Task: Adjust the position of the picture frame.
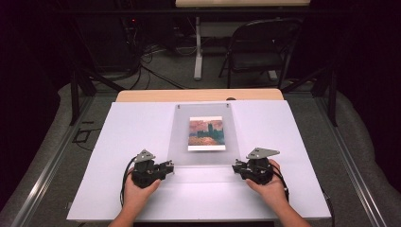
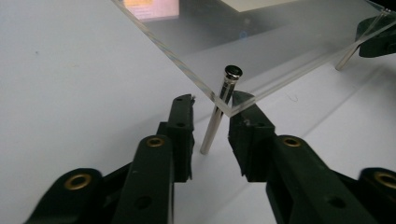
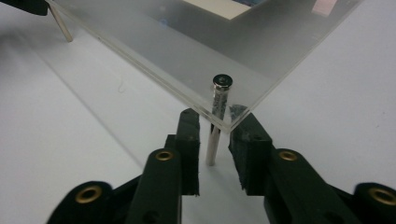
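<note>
Jaws apart on each hand-held gripper, left [image 2: 211, 121] and right [image 3: 214, 128], straddling metal pins [image 2: 218, 109] under the stiff, slippery-looking clear panel [image 1: 198, 158]; grip corners.

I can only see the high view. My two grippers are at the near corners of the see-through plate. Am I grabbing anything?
Observer: Not yet. In the left gripper view, the left gripper is open, and a thin metal pin stands between its jaws with a gap on each side.
Operator: And my other one?
Observer: The right gripper view shows the same. The right gripper is open around a second pin.
Operator: Is the plate lying flat on the table?
Observer: No. The clear plate is held up on those pins, with a gap above the white table.
</note>
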The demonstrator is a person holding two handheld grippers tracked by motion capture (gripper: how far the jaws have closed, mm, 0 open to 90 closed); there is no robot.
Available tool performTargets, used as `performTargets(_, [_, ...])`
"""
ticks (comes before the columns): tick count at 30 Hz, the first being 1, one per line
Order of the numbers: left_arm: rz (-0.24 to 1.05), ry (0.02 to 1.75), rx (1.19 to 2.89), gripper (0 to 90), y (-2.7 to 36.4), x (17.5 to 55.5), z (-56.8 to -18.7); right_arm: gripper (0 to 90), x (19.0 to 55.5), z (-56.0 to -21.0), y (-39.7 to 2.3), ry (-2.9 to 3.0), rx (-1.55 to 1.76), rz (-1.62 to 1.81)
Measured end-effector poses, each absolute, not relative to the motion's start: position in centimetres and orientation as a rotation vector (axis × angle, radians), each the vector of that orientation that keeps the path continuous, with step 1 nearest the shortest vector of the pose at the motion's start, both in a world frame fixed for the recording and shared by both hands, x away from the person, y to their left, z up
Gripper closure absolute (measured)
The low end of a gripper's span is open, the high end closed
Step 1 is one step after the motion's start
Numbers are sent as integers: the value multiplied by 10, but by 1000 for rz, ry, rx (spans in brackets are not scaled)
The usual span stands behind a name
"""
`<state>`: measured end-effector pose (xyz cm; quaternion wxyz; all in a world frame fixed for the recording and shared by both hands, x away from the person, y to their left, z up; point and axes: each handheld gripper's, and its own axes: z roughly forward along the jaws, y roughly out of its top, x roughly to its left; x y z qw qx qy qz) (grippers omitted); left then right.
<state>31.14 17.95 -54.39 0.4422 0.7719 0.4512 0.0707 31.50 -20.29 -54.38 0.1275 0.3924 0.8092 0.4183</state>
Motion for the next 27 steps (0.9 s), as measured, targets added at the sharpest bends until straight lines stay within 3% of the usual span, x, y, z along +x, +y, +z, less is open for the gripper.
performTargets(5, [188,1114,1929,550,187,301,-536,587,309,-544,-208,2348,1159,1213])
performTargets(10, [206,1106,1940,514,194,292,-532,520,294,-542,-224,2315,1171,1207])
performTargets(27, [274,1139,1890,451,209,297,-512,485,282,-522,-246,2193,1229,1216])
